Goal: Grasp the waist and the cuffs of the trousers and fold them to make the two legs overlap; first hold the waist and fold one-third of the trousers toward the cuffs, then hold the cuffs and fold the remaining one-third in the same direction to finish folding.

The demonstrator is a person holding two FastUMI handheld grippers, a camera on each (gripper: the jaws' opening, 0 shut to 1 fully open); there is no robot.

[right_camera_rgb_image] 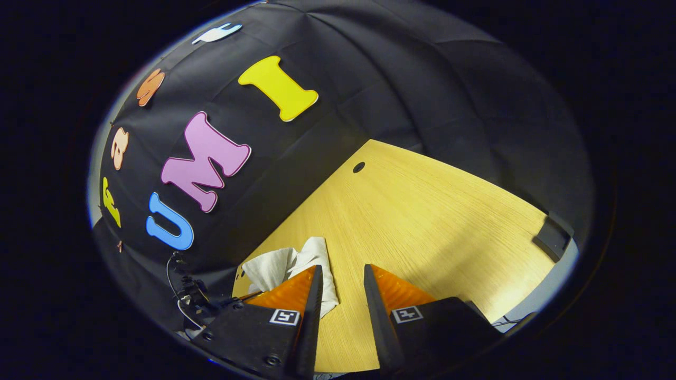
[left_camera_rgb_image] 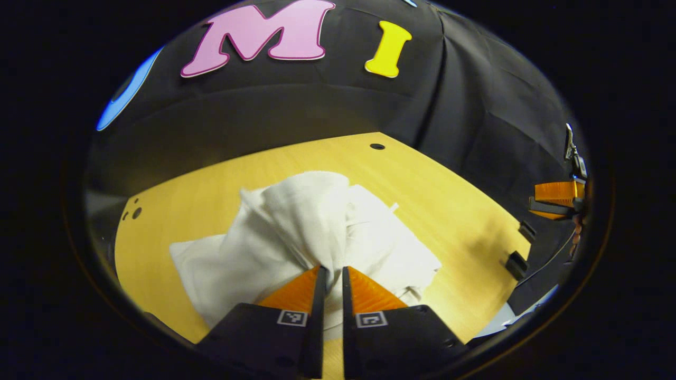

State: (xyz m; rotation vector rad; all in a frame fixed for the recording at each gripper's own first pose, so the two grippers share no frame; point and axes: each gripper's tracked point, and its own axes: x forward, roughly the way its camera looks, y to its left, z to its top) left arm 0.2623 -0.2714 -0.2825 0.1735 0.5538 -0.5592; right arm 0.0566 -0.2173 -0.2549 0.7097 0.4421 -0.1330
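Trousers (left_camera_rgb_image: 296, 237): white, bunched on bench (left_camera_rgb_image: 449, 211).
Left claw (left_camera_rgb_image: 331, 274): clenched on trousers fabric.
Right claw (right_camera_rgb_image: 340, 274): released, above bare bench.

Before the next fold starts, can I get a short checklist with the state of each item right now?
1. Left gripper has cloth: ok, its fingers are nearly closed with white fabric of the trousers between them.
2. Right gripper has cloth: not ok, it is open over bare table, trousers beside one finger.
3. Trousers lie flat: not ok, bunched in a heap.
4. Waist and cuffs can be told apart: cannot tell.
5. Room on the table for folding: ok, bare wood around the heap.
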